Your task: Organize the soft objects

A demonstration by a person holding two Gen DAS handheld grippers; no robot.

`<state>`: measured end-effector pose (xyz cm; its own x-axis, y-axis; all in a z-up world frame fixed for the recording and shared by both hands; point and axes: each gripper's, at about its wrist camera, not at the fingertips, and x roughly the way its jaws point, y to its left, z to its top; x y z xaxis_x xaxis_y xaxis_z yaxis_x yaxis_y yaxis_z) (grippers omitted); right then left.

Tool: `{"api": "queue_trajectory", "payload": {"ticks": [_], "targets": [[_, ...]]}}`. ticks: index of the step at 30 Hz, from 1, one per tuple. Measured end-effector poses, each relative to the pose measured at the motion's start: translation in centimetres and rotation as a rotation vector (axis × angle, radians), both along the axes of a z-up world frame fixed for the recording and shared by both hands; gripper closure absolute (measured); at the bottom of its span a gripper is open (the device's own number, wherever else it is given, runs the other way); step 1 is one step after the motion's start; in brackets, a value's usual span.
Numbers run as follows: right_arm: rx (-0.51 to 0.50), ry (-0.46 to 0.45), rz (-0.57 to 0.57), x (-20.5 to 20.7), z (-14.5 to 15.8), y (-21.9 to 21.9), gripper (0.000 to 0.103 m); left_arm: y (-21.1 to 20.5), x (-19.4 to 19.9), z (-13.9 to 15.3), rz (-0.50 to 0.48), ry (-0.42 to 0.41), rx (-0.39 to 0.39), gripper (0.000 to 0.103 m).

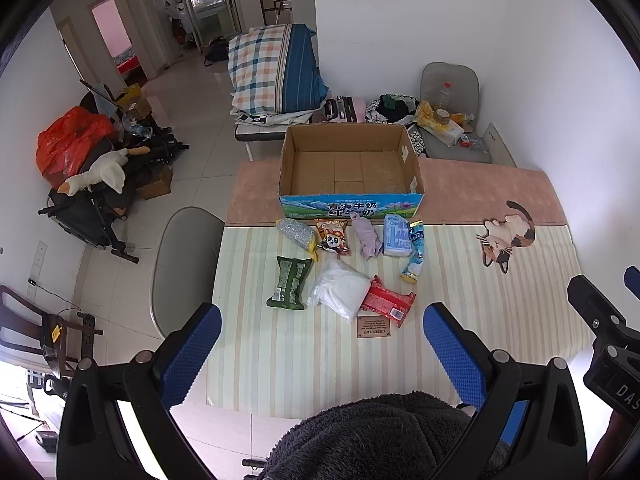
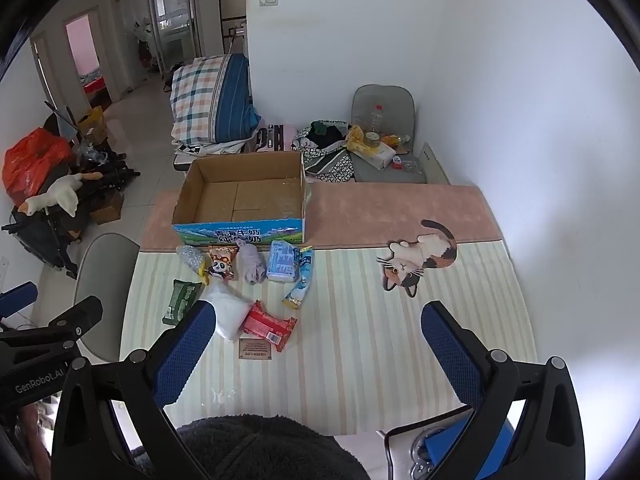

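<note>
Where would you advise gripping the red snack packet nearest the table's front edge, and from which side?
Grip the red snack packet across its narrow width at mid-body, coming from above with the open right tool. It lies flat and slanted, partly beside the white bag, so its right half is freer.

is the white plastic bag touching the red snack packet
Touching: in the left wrist view the white plastic bag overlaps the near edge of the red snack packet, no mat visible between them.
</note>
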<state>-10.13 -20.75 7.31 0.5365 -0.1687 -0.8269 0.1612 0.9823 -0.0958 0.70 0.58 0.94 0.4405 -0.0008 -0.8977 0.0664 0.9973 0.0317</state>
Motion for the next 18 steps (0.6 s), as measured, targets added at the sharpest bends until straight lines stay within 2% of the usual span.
{"api": "queue_trajectory", "payload": {"ticks": [18], "targets": [[0.004,0.000,0.004,0.4,0.3,-0.1,0.000,-1.1,0.7,-0.4,0.001,0.001,0.003,0.000]]}}
